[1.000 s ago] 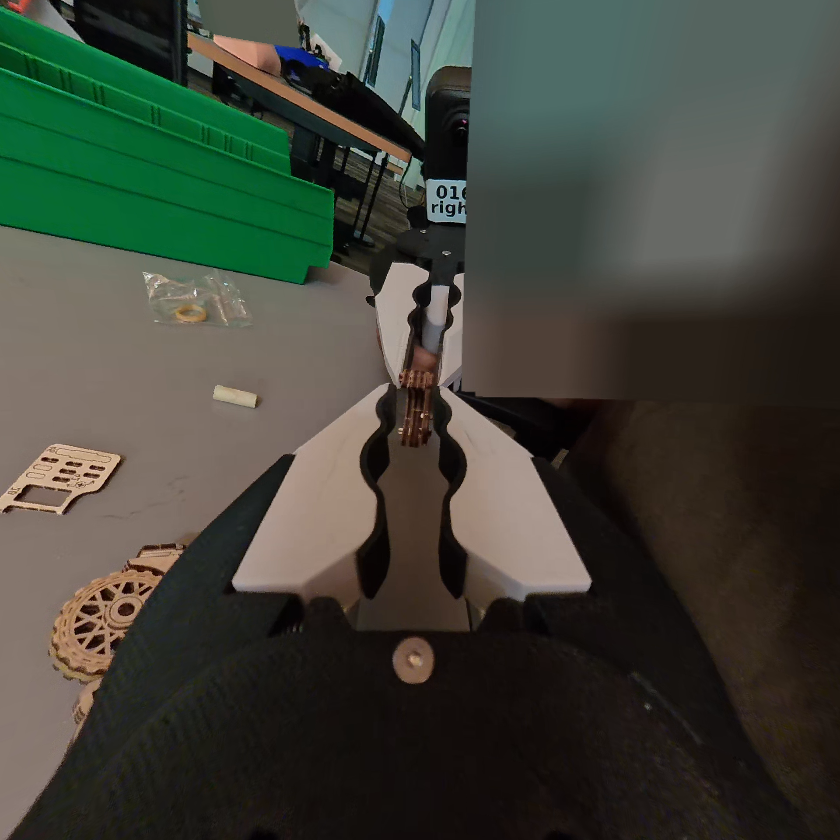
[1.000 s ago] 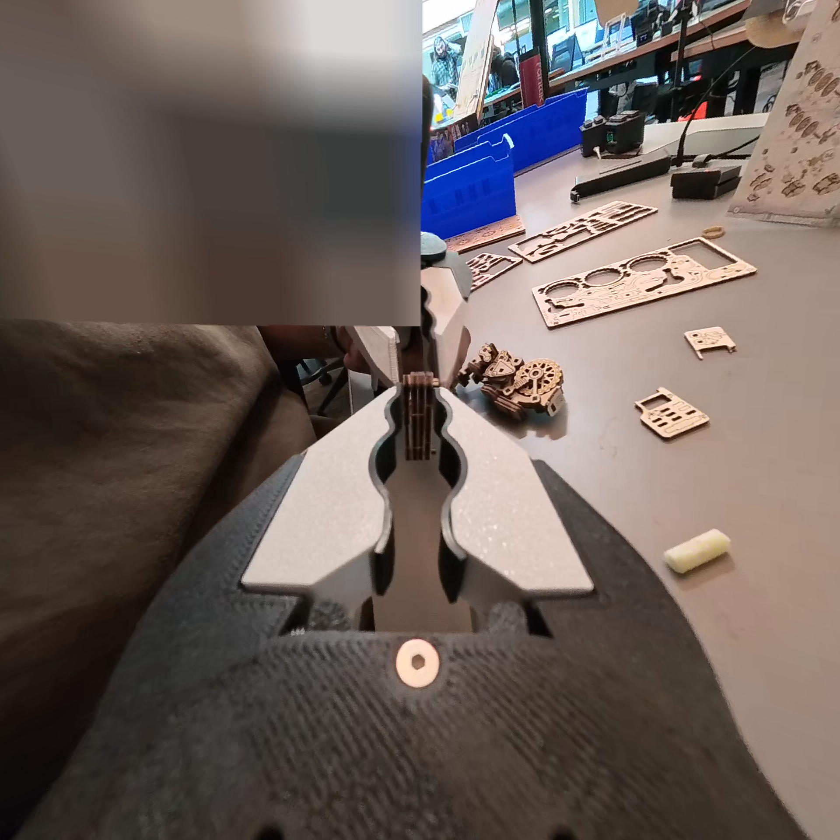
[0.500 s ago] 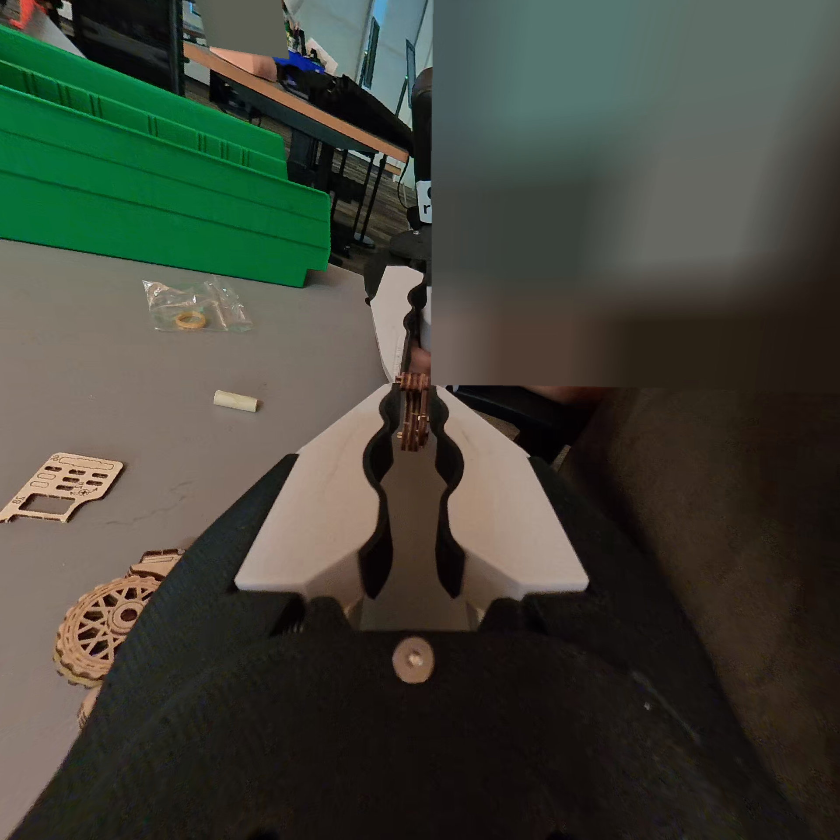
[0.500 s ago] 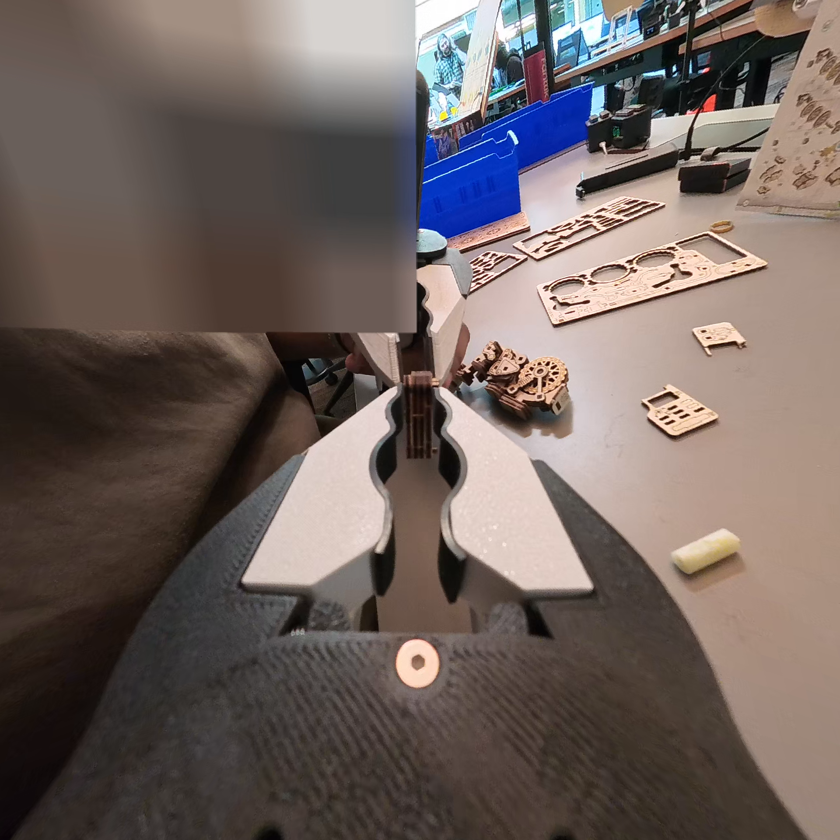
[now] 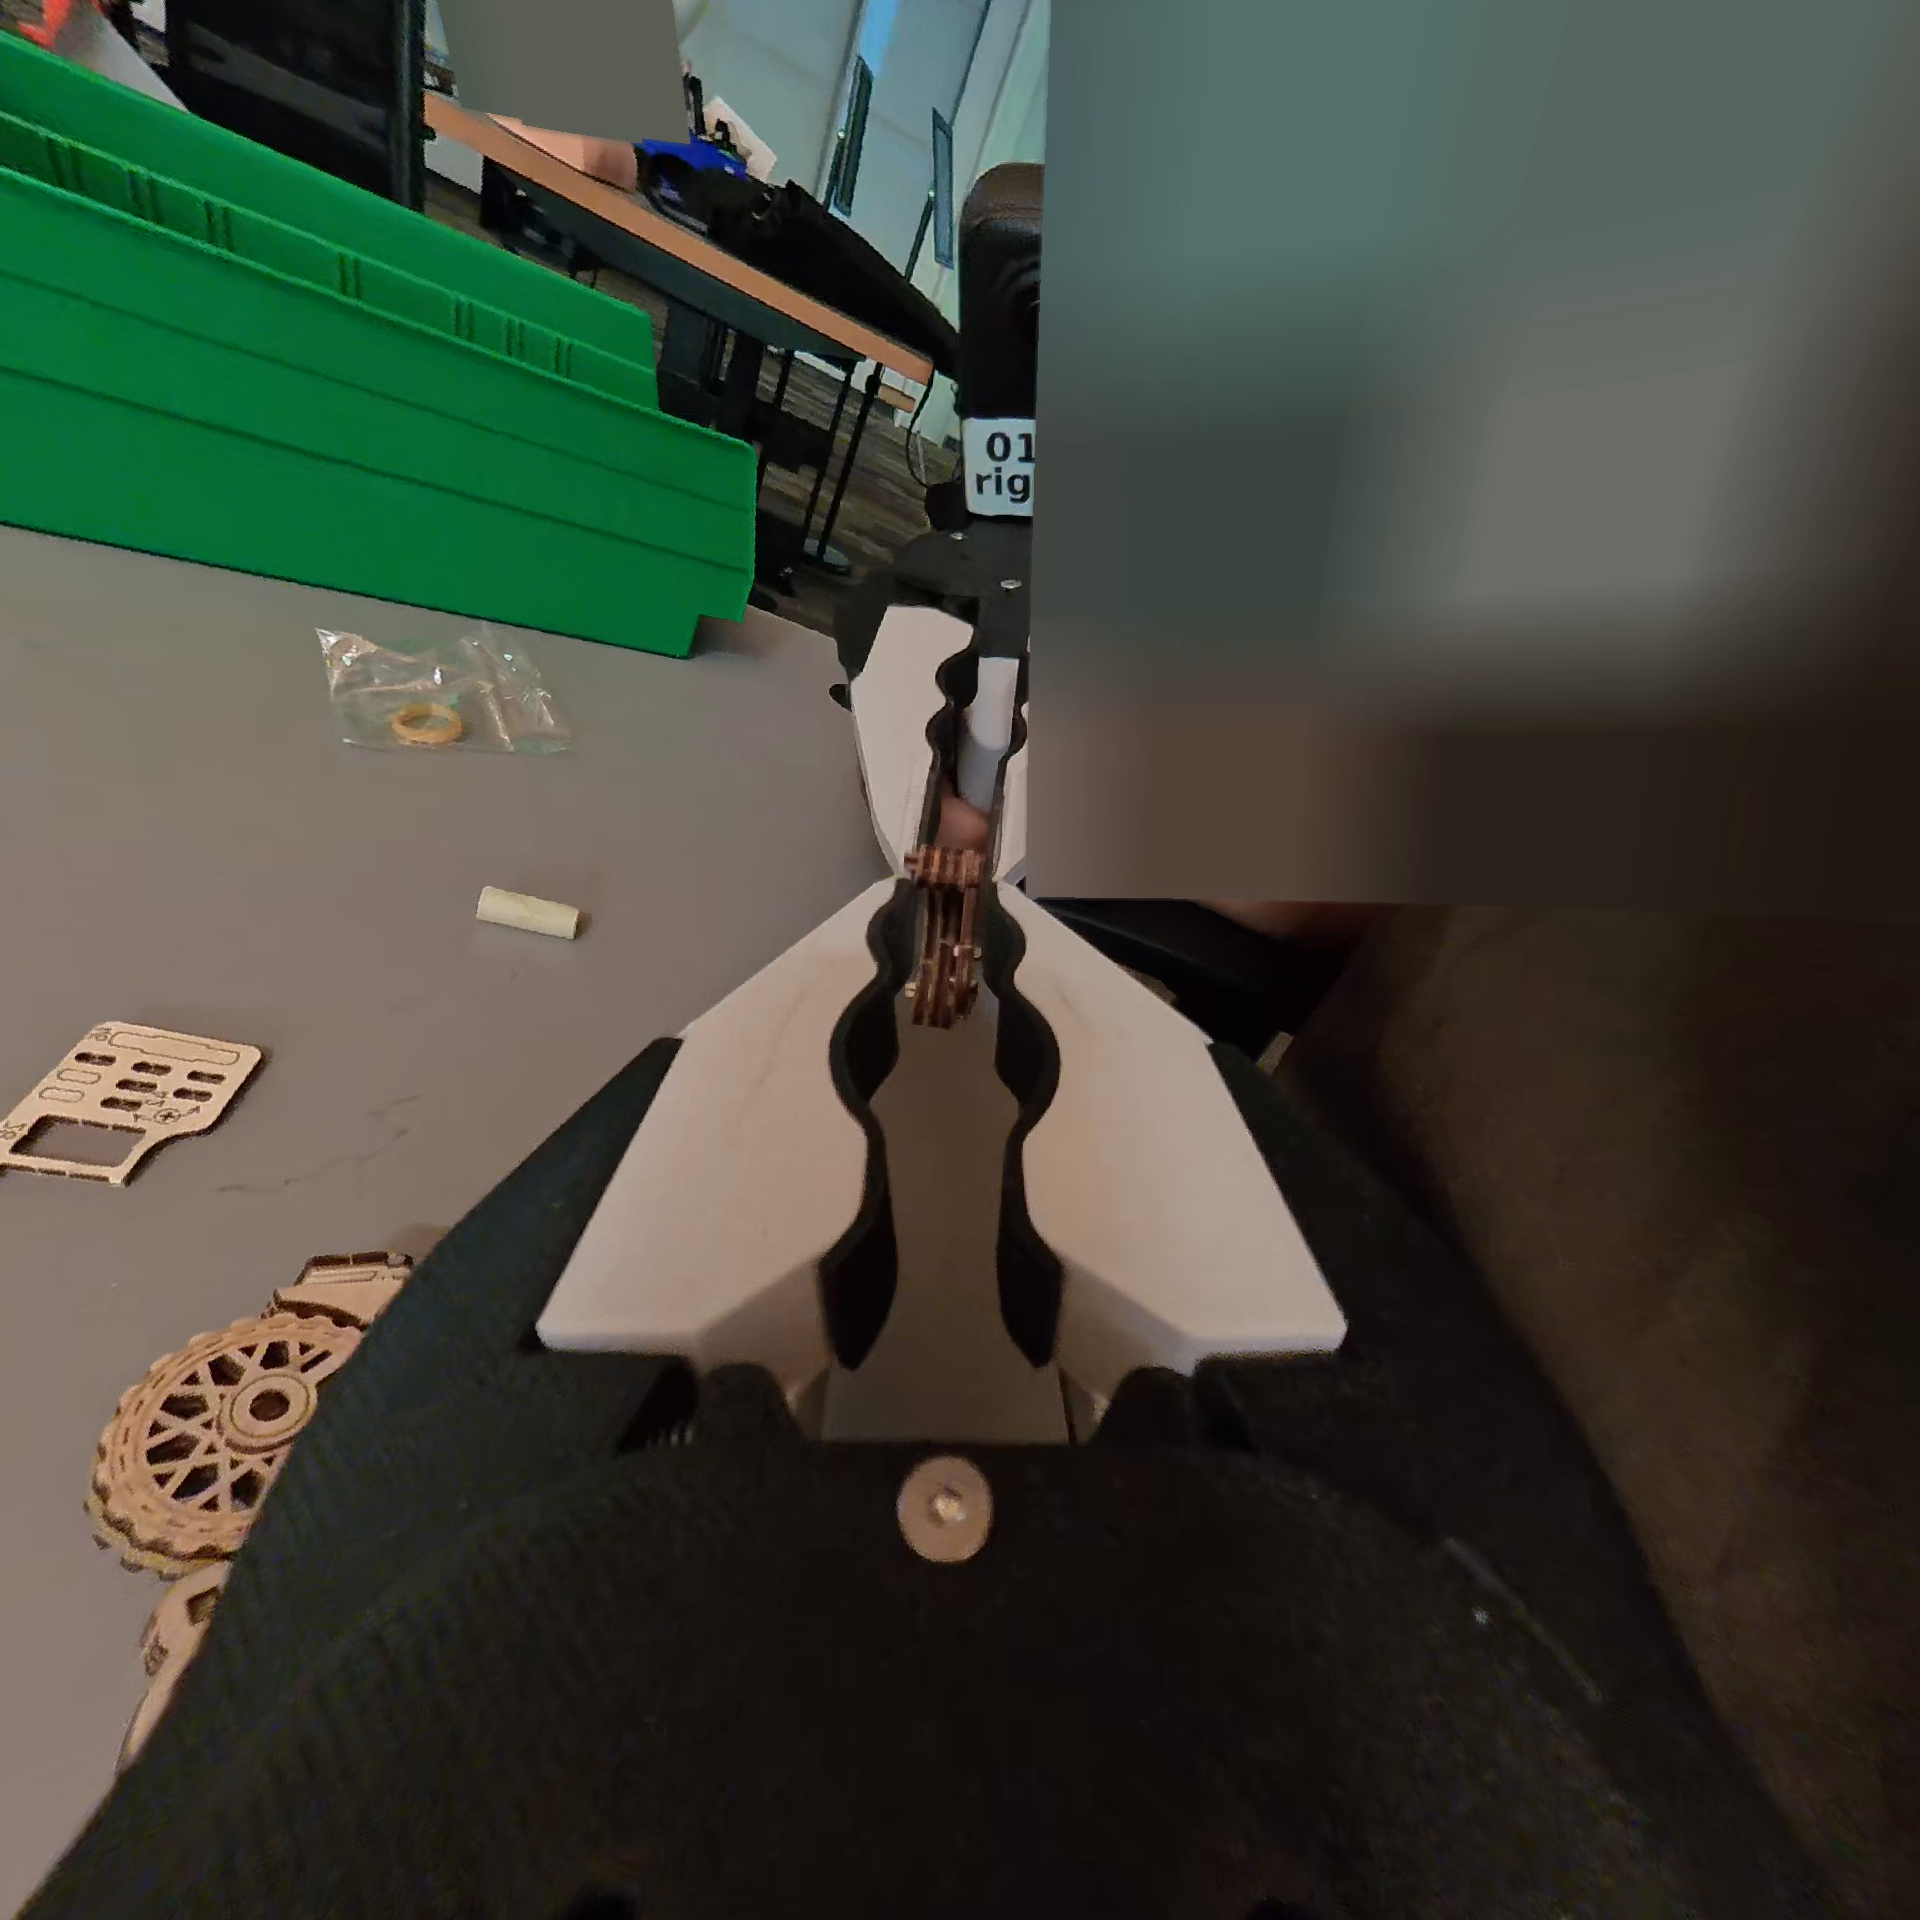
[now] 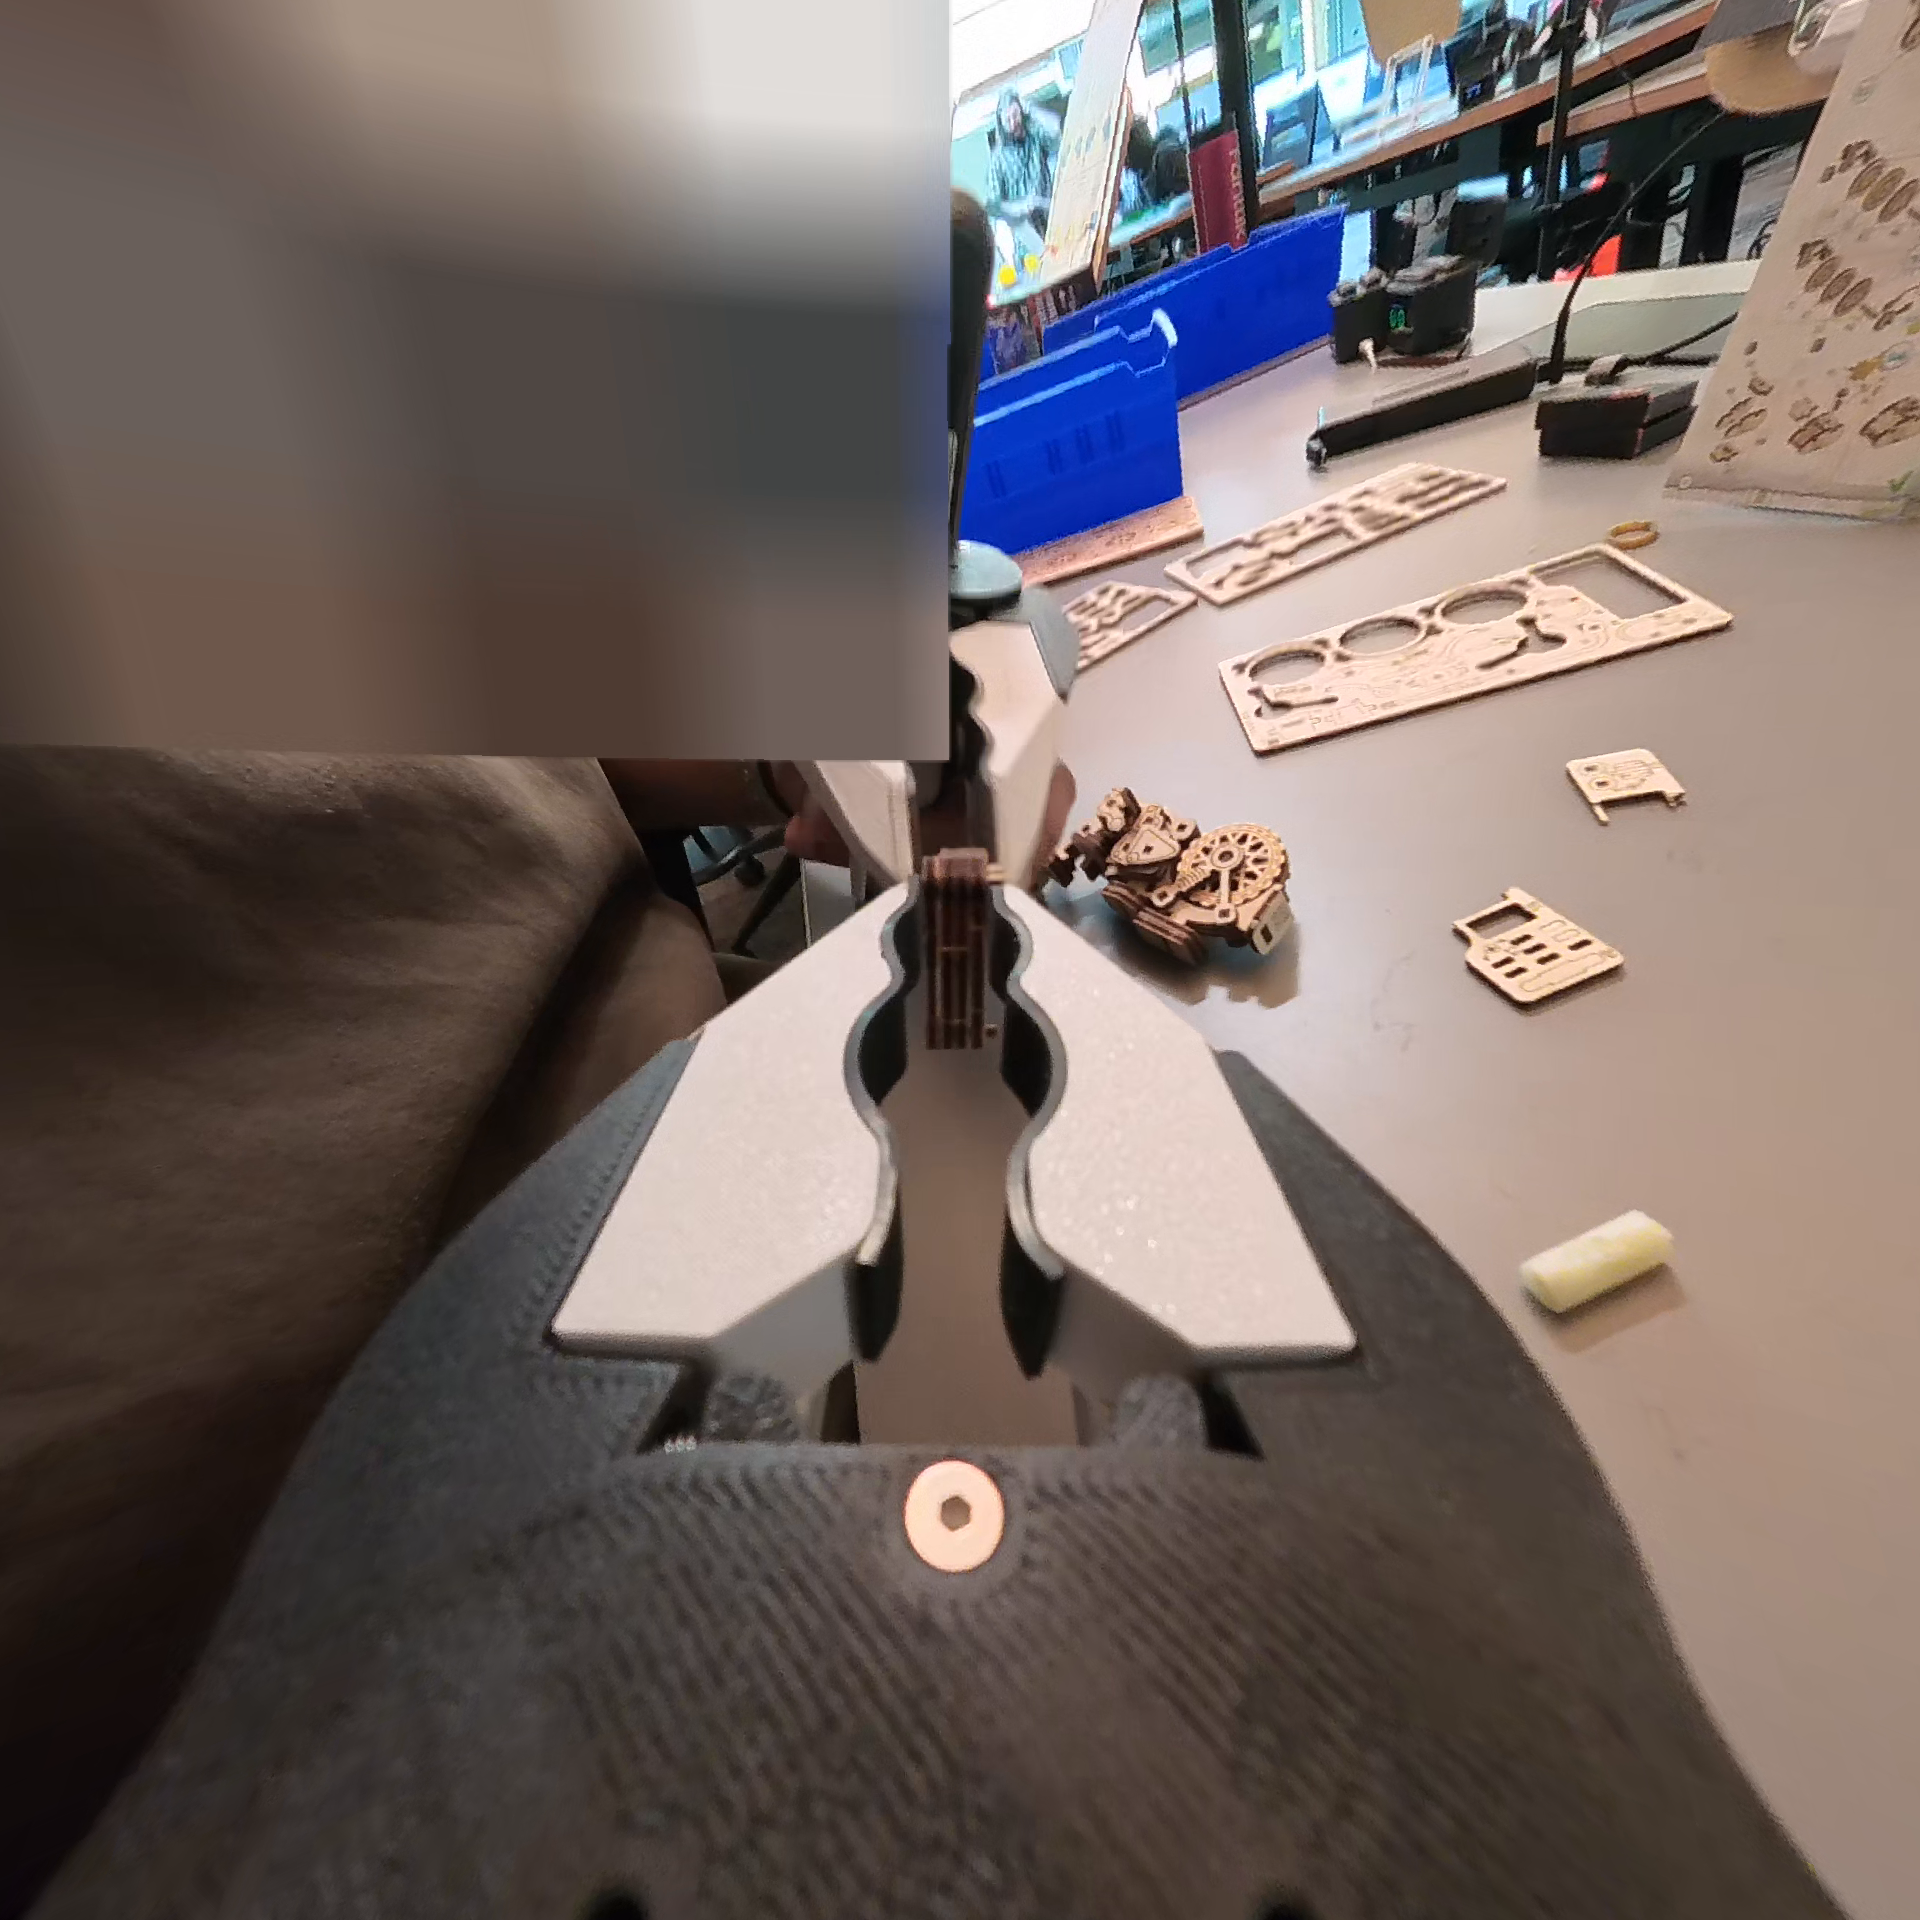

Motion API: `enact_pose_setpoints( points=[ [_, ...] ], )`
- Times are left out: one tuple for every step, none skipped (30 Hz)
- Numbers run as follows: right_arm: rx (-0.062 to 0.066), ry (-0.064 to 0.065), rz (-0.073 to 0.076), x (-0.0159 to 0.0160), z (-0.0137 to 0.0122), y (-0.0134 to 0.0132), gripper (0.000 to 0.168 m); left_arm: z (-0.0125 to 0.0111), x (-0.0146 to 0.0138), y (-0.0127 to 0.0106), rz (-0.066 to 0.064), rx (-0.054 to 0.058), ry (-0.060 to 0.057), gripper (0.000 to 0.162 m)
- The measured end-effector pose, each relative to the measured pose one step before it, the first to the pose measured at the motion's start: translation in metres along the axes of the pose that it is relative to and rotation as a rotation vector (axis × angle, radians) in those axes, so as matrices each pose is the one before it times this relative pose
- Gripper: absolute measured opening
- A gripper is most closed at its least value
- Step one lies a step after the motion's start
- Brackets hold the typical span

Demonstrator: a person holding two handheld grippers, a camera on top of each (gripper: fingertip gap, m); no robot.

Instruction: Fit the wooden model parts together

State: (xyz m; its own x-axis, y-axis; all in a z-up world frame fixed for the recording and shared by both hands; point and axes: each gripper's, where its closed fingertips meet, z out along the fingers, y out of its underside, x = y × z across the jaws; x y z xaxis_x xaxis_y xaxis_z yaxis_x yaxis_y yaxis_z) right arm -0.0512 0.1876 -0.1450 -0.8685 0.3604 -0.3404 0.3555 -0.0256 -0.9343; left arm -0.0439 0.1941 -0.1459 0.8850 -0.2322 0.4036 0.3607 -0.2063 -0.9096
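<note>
My left gripper (image 5: 940,914) is shut on a small layered wooden part (image 5: 945,971), held above the table edge. My right gripper (image 6: 956,904) is shut on a small layered wooden part (image 6: 958,977). The two grippers meet tip to tip: the right gripper shows just beyond in the left wrist view (image 5: 961,800), and the left gripper in the right wrist view (image 6: 1013,748). I cannot tell whether they hold one piece or two pressed together. A built wooden gear assembly (image 6: 1184,878) lies on the grey table (image 6: 1558,1091).
A wheel of the gear assembly (image 5: 208,1423), a small slotted card (image 5: 125,1101), a cream cylinder (image 5: 528,912) and a bagged ring (image 5: 436,691) lie on the table. Green bins (image 5: 312,416) stand behind them. Blue bins (image 6: 1081,436), punched wooden sheets (image 6: 1475,655) and a person's brown sleeve (image 6: 312,1039) are also in view. My left and right fingertips are right by each other.
Both grippers stay shut on the wooden part, tip to tip. They have swayed slightly together; nothing on the table has moved.
</note>
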Motion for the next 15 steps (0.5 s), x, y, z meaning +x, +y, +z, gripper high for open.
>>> enact_pose_setpoints(
  points=[
    [0.0162,-0.0020,0.0037,-0.00018,-0.00109,-0.00269,0.010,0.00026,-0.00092,0.00207,-0.0007,-0.0078,-0.0029,0.012],
    [0.0193,-0.0037,0.0073,-0.00005,-0.00160,-0.00321,0.010,0.00056,-0.00072,0.00303,0.0007,-0.0147,0.0011,0.017],
    [0.0171,-0.0025,0.0089,0.00031,-0.00174,-0.00277,0.010,0.00073,-0.00026,0.00309,-0.0019,-0.0160,0.0042,0.020],
    [0.0143,0.0000,0.0084,0.00085,-0.00156,-0.00220,0.010,0.00081,0.00002,0.00230,-0.0053,-0.0113,0.0052,0.021],
    [0.0119,-0.0002,0.0078,0.00075,-0.00147,-0.00166,0.010,0.00077,-0.00033,0.00113,-0.0071,-0.0040,0.0017,0.021],
    [0.0094,-0.0025,0.0080,0.00033,-0.00092,-0.00134,0.010,0.00056,0.00006,0.00029,-0.0063,0.0022,0.0026,0.021],
    [0.0066,-0.0029,0.0073,0.00004,-0.00038,-0.00087,0.010,0.00030,0.00041,-0.00036,-0.0057,0.0058,0.0036,0.020],
    [0.0013,-0.0014,0.0045,0.00005,0.00006,0.00001,0.010,0.00012,0.00052,-0.00095,-0.0050,0.0083,0.0040,0.018],
    [-0.0052,0.0005,0.0008,0.00023,0.00044,0.00094,0.010,-0.00018,0.00055,-0.00130,-0.0041,0.0092,0.0038,0.017],
    [-0.0089,0.0026,-0.0018,0.00026,0.00075,0.00153,0.010,-0.00036,0.00060,-0.00118,-0.0029,0.0070,0.0041,0.015],
    [-0.0092,0.0033,-0.0028,0.00031,0.00079,0.00161,0.010,-0.00028,0.00045,-0.00079,-0.0015,0.0044,0.0028,0.014],
    [-0.0082,0.0015,-0.0020,0.00012,0.00090,0.00151,0.010,-0.00028,0.00023,-0.00043,-0.0004,0.0025,0.0017,0.012],
    [-0.0059,0.0004,-0.0008,-0.00006,0.00078,0.00106,0.010,-0.00016,0.00042,-0.00028,0.0002,0.0018,0.0023,0.011],
    [-0.0029,0.0001,-0.0002,0.00002,0.00053,0.00058,0.010,0.00002,0.00029,-0.00005,0.0000,0.0004,0.0020,0.009],
    [-0.0007,-0.0002,0.0010,0.00009,0.00022,0.00023,0.010,0.00001,0.00024,0.00019,0.0004,-0.0008,0.0007,0.007]
  ],
)
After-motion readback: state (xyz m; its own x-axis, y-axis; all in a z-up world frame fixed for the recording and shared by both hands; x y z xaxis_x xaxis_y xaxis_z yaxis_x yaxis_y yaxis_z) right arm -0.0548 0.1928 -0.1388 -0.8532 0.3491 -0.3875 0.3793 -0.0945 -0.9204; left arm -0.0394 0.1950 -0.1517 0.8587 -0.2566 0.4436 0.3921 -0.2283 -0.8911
